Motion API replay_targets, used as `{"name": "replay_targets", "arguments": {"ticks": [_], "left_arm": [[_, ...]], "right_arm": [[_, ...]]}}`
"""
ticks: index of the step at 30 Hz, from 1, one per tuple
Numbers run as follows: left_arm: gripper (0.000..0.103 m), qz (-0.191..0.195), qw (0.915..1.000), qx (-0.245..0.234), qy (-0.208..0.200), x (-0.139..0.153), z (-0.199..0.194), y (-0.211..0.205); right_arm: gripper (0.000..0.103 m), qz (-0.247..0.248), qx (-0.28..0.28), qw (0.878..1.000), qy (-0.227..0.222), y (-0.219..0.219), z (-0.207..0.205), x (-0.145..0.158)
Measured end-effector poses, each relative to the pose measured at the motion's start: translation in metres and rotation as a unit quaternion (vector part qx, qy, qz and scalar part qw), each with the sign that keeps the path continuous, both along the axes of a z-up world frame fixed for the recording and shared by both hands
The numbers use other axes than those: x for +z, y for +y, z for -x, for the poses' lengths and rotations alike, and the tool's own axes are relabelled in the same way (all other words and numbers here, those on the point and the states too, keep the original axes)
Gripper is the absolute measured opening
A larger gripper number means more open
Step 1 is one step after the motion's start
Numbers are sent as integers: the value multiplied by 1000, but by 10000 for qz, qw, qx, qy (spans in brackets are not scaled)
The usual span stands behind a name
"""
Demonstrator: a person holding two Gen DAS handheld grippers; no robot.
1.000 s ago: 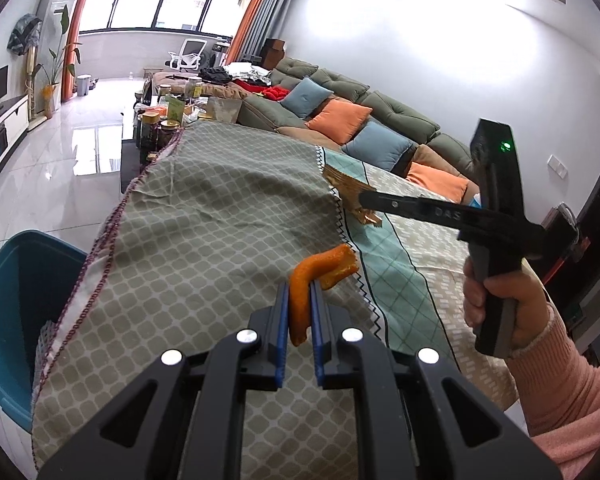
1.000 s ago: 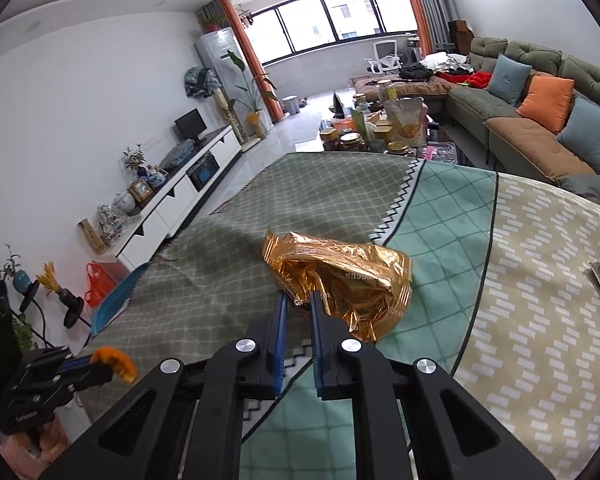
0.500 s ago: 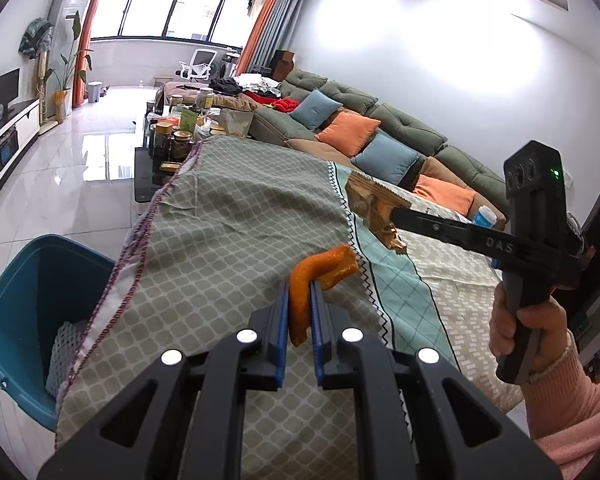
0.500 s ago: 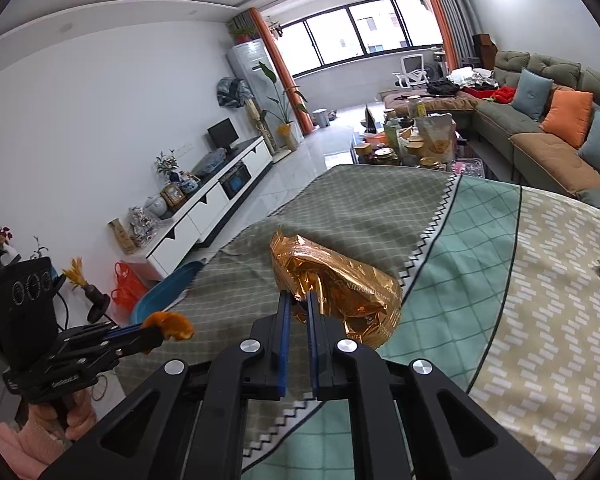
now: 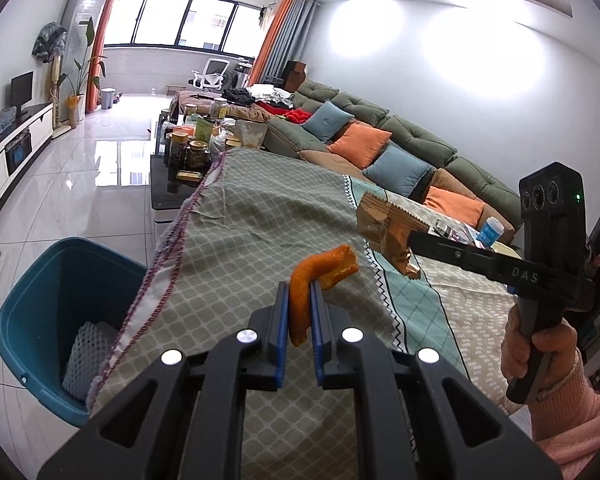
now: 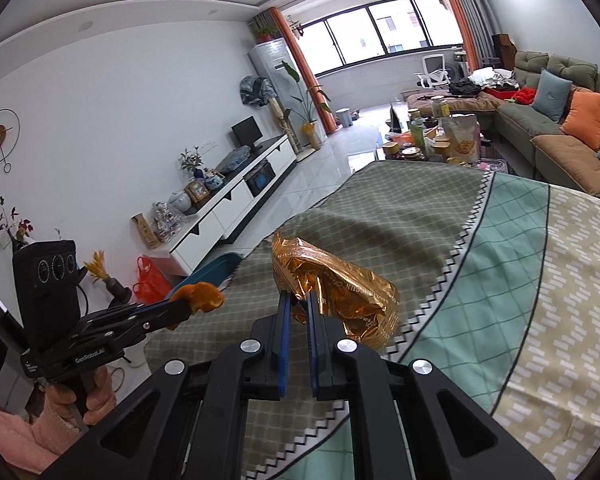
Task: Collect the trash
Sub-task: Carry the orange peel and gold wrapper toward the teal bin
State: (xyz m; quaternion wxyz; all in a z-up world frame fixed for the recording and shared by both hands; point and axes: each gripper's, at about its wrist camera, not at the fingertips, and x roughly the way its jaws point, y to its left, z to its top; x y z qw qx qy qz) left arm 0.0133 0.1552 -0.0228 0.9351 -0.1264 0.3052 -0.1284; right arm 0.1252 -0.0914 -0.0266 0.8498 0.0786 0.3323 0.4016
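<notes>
Above tablecloth (image 5: pixel 228 240): left tool (image 5: pixel 299 296) tilted down, clamping peel (image 5: pixel 320 270); right tool (image 6: pixel 297 304) pinching wrapper (image 6: pixel 340 288).

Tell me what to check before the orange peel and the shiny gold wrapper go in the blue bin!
1. Left gripper jaws shut on orange peel: ok.
2. Right gripper jaws shut on gold wrapper: ok.
3. Blue bin open beside the table: ok.
4. Room in the bin, only white foam netting shows: ok.
5. Grippers over the bin: not ok, both above the tablecloth.
</notes>
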Motion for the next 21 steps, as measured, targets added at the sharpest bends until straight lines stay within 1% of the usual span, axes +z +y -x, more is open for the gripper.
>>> {"name": "replay_targets", "arguments": {"ticks": [21], "left_arm": [[11, -41, 9993, 368, -87, 6, 17, 27]], "right_arm": [[8, -70, 462, 9989, -38, 37, 13, 2]]}}
